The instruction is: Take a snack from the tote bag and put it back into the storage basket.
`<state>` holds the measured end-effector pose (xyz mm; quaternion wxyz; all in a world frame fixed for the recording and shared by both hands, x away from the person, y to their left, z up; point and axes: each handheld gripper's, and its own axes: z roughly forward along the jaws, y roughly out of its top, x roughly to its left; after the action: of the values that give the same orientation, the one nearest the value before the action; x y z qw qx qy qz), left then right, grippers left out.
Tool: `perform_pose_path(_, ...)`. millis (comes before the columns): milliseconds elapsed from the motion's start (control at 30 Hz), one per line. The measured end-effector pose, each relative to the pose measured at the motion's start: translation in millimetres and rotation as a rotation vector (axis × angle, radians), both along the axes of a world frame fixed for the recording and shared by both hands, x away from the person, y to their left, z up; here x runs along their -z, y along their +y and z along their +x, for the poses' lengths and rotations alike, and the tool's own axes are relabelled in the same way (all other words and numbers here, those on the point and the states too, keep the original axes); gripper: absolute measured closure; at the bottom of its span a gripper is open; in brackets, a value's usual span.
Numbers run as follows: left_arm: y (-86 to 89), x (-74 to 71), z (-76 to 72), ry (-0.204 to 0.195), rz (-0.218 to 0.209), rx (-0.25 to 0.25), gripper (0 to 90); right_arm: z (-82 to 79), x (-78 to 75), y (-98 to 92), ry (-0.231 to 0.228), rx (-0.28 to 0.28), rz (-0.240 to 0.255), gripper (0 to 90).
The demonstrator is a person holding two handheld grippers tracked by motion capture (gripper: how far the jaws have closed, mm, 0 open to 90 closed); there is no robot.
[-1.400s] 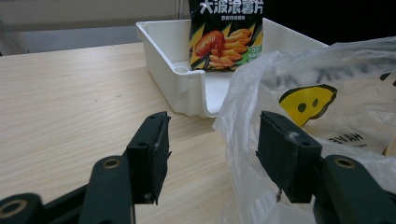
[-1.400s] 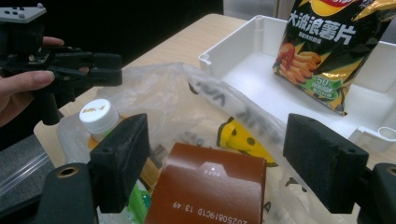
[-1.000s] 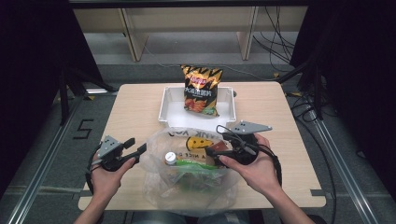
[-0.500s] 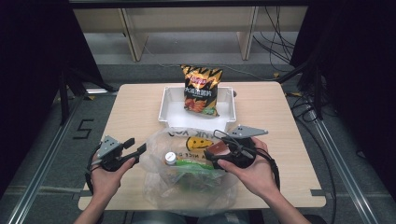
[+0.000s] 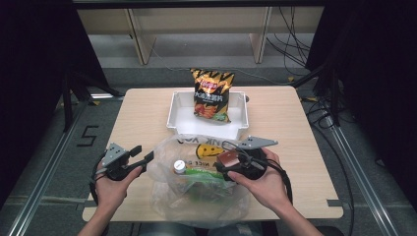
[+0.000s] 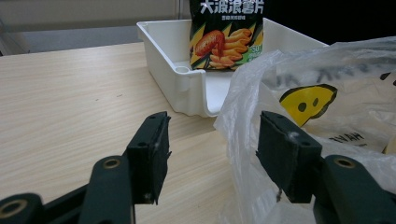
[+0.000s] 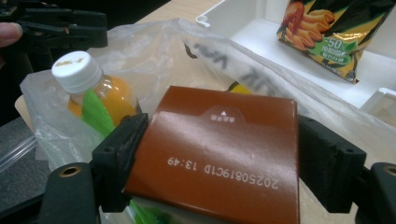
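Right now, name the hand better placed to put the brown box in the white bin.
Right: its tool already clamps the brown box; the white bin lies beyond. The left tool is open beside the plastic bag.

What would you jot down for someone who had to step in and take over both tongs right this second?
Right tongs: shut on the brown box, held just above the open plastic bag.
Left tongs: open, with the bag's edge standing between the jaws, not pinched.
In the bag: an orange drink bottle with a white cap, and something green.
Chip packet: stands in the white tray beyond the bag.
Done, it seems: the chips are unpacked into the tray.
Left, probably: carry the box to the tray, then the bottle and the rest.
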<state>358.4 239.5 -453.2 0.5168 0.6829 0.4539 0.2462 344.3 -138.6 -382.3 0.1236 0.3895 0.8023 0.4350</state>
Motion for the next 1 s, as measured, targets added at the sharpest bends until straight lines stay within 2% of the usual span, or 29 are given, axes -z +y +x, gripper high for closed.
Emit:
perform_pose_path(33, 0.0, -0.1, 0.0, 0.000, 0.000, 0.000, 43.3, -1.1, -0.8, -0.1, 0.018, 0.012, 0.001, 25.2)
perform_pose_path(133, 0.1, -0.1, -0.2, 0.000, 0.000, 0.000, 43.3, -1.8, -0.2, 0.1, 0.024, 0.020, 0.006, 25.9)
perform_pose_path(200, 0.1, -0.2, -0.3, 0.000, -0.002, -0.003, 43.3, 0.8, 1.0, -1.9, -0.019, 0.002, -0.010, 26.6)
perform_pose_path(233, 0.1, -0.2, -0.4, 0.000, -0.002, -0.004, 43.3, -0.4, 0.4, -1.2, 0.007, 0.013, 0.005, 27.1)
perform_pose_path(267, 0.2, -0.2, -0.4, 0.000, -0.002, -0.004, 43.3, -1.1, 0.3, -1.0, 0.012, 0.020, 0.009, 27.4)
perform_pose_path(300, 0.2, -0.2, -0.4, 0.001, -0.002, -0.005, 43.3, -0.3, 0.6, -1.3, 0.001, 0.012, 0.005, 27.5)
perform_pose_path(500, 0.2, 0.0, -0.2, -0.002, -0.008, -0.003, 43.3, -1.1, 1.5, -0.9, 0.003, 0.016, 0.018, 31.0)
perform_pose_path(600, 0.2, 0.0, -0.4, -0.001, -0.007, -0.005, 43.3, -2.4, 1.4, -0.7, 0.007, 0.036, 0.009, 31.6)
perform_pose_path(633, 0.4, 0.0, -0.2, -0.002, -0.009, -0.003, 43.3, -1.3, 2.2, -1.5, -0.006, 0.030, 0.003, 32.1)
perform_pose_path(733, 0.4, 0.0, -0.2, -0.003, -0.009, -0.003, 43.4, -2.1, 1.9, -0.8, -0.003, 0.029, 0.006, 33.7)
perform_pose_path(933, 0.9, -0.1, -0.3, 0.000, -0.003, -0.003, 43.5, -2.0, 1.0, -2.1, -0.024, 0.042, 0.009, 36.7)
perform_pose_path(967, 0.7, -0.1, -0.5, 0.001, -0.003, -0.004, 43.5, -0.2, 1.2, -4.3, -0.038, 0.028, -0.005, 37.1)
perform_pose_path(1000, 0.7, 0.0, -0.4, 0.001, -0.002, -0.003, 43.5, -0.4, 0.9, -4.3, -0.031, 0.029, 0.004, 37.7)
